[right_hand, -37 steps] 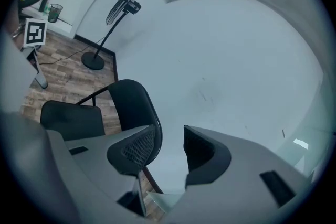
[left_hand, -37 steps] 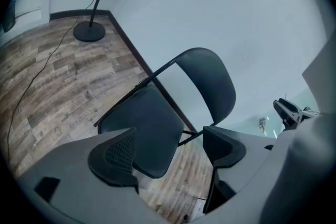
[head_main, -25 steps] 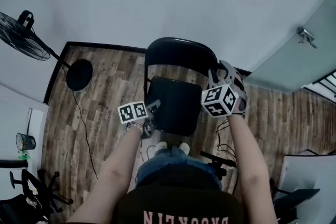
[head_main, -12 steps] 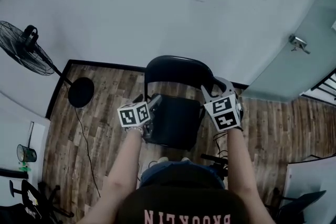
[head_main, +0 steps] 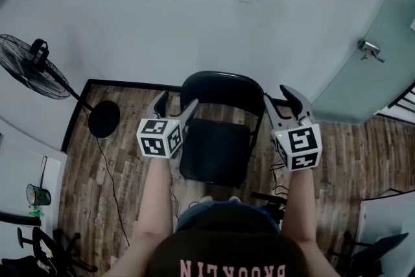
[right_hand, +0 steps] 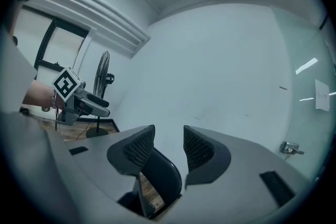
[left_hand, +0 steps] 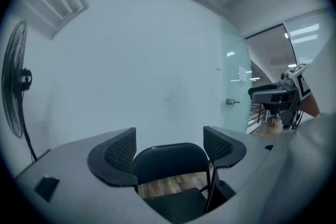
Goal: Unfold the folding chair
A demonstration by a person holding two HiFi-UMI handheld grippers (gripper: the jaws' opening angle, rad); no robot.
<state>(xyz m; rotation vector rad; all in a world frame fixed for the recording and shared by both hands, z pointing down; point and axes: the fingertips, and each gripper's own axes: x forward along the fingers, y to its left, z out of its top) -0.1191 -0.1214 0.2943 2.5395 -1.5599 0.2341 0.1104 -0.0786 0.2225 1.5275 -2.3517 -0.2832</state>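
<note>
The black folding chair (head_main: pixel 217 149) stands unfolded on the wooden floor, seat down and backrest (head_main: pixel 220 87) toward the white wall. My left gripper (head_main: pixel 175 104) hangs in the air above the chair's left side, open, with nothing between its fingers. My right gripper (head_main: pixel 280 97) is raised by the chair's right side, its jaws a little apart and also bare. Neither touches the chair. The left gripper view looks past the left gripper (left_hand: pixel 169 139) at the backrest (left_hand: pixel 170 160). The right gripper view shows the right gripper (right_hand: pixel 168 136) above the backrest's edge (right_hand: pixel 163 176).
A standing fan (head_main: pixel 29 65) with a round base (head_main: pixel 104 119) is at the left, its cable trailing over the floor. A glass door with a handle (head_main: pixel 369 48) is at the right. An office chair base (head_main: pixel 39 250) lies at the bottom left.
Both grippers have risen off the chair's sides and rolled upright: the left from the seat's left edge, the right from the right frame. The chair stays where it was.
</note>
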